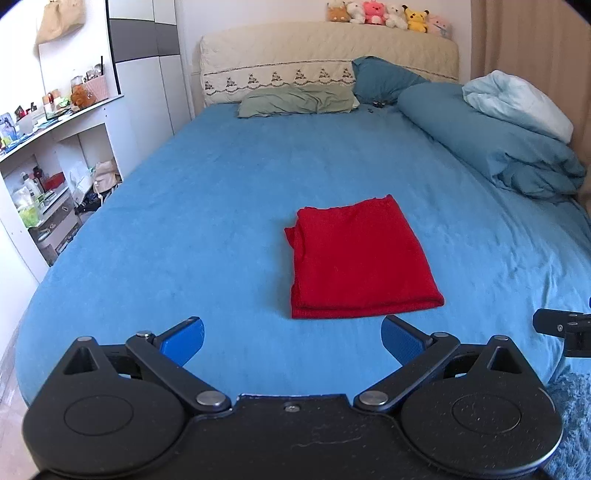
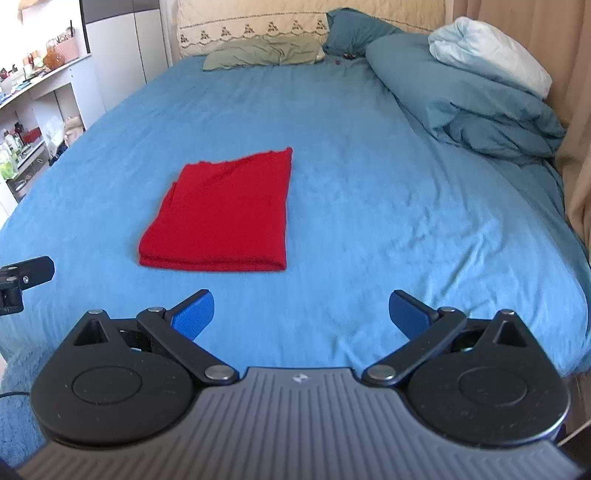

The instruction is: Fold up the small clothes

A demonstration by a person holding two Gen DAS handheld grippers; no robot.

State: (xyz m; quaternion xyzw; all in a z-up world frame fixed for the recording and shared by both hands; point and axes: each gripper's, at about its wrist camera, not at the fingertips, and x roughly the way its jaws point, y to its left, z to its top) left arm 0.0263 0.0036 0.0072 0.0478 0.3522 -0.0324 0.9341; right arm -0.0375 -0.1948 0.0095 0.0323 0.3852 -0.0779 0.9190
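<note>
Both grippers, left gripper (image 1: 291,334) and right gripper (image 2: 301,312), stand wide and empty above the near edge of the bed (image 1: 229,177). On it, just beyond them, the red cloth (image 1: 358,258) lies folded flat; folding looks finished.

Folded cloth (image 1: 360,258) is solid bright red, no print. Bed sheet (image 1: 221,206) is med blue w/ a faint woven texture. Headboard cover (image 1: 325,59) is cream w/ a dark embroidered border. Pillow (image 1: 299,99) sage green, duvet (image 1: 480,136) teal, plush toys (image 1: 388,14) pink/yellow/white. Left claw (image 1: 291,338) & right claw (image 2: 301,314): black w/ blue pads.
</note>
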